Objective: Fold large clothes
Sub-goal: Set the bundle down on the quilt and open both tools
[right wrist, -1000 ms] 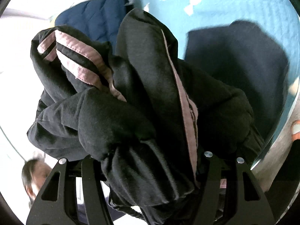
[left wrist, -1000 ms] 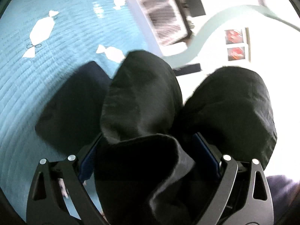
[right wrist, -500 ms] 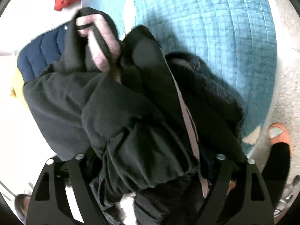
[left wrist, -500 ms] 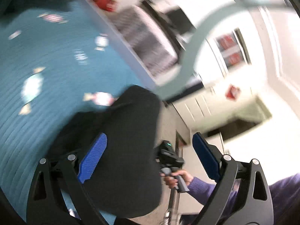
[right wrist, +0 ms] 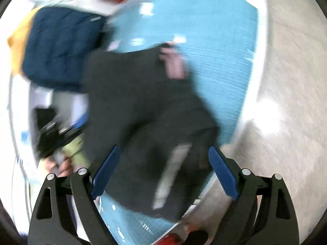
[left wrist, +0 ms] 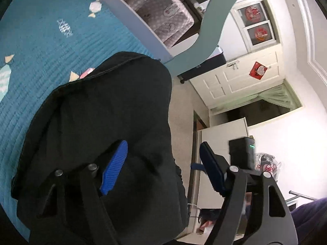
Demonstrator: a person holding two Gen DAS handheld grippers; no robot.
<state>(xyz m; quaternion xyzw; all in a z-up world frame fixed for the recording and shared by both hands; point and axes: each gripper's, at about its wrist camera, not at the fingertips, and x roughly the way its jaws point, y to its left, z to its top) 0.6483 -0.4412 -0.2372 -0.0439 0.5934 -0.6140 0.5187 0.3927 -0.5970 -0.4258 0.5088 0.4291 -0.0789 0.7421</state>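
A large black garment point(left wrist: 106, 126) lies in a heap on the teal quilted bed cover point(left wrist: 40, 47). My left gripper point(left wrist: 163, 163) hovers over its right edge; its jaws are closing, and the blue pads point(left wrist: 115, 167) press on nothing. The right wrist view is blurred. There the same black garment point(right wrist: 143, 102), with a pale stripe point(right wrist: 171, 171), rests on the bed cover point(right wrist: 214, 40). Above it my right gripper point(right wrist: 163, 169) has its jaws opening, with cloth below the gap and no contact. The other gripper point(right wrist: 49, 136) shows at the left, held by a hand.
A navy quilted jacket point(right wrist: 61, 47) and something yellow point(right wrist: 18, 38) lie at the bed's far left. Pale floor point(right wrist: 286, 81) runs along the bed's right edge. A grey patterned bed end point(left wrist: 163, 10) and a white door point(left wrist: 245, 75) stand beyond it.
Both grippers held bunches of the black garment a second ago. They have let go, the garment has dropped onto the bed, and both grippers have drawn back from it.
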